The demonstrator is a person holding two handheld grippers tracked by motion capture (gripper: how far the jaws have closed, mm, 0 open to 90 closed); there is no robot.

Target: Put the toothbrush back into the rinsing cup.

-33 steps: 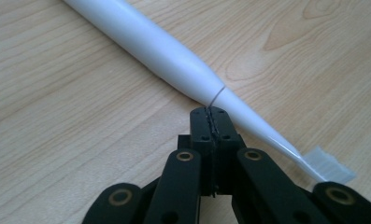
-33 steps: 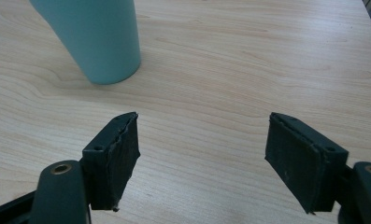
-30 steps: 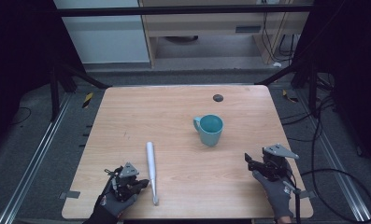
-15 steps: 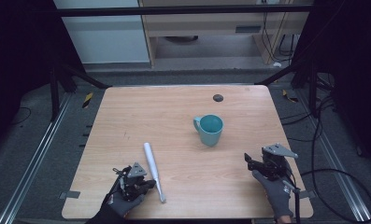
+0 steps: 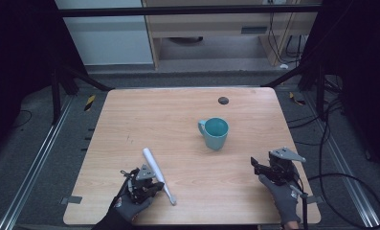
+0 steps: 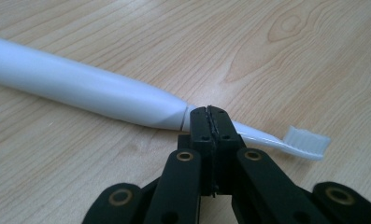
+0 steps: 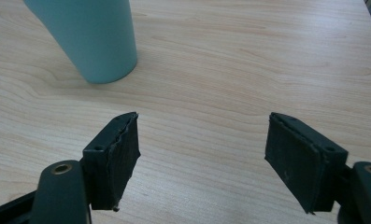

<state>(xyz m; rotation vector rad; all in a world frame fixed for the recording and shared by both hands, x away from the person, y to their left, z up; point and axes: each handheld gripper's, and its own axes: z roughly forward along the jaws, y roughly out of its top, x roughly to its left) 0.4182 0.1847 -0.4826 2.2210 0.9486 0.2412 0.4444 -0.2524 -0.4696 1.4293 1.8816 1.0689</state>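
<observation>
Toothbrush (image 6: 99,93) is lying flat on the wooden table (image 5: 187,110), near its front left corner, with the bristle head pointing toward the near edge. The left gripper (image 6: 210,122) is sitting with its jaws pressed together, tips meeting right at the thin neck where the white handle narrows; whether the neck is actually pinched between the pads or is just lying behind them cannot be told from the left gripper view. In the high view the same gripper (image 5: 144,184) is resting beside the brush (image 5: 158,175).

Judging from this, the risk is that the shut tips are only nudging the round handle, so the brush may be rolling or pivoting away rather than coming up. A pinch on so slim a neck could also be letting the heavy handle droop and twist out.

Farther out, the right gripper (image 7: 202,154) is hanging released, jaws wide, with nothing between them, facing the teal mug (image 7: 87,37) standing upright well apart from the brush.

Counting: one toothbrush, one mug (image 5: 214,132), one small dark disc (image 5: 223,100) by the far edge, two grippers.
</observation>
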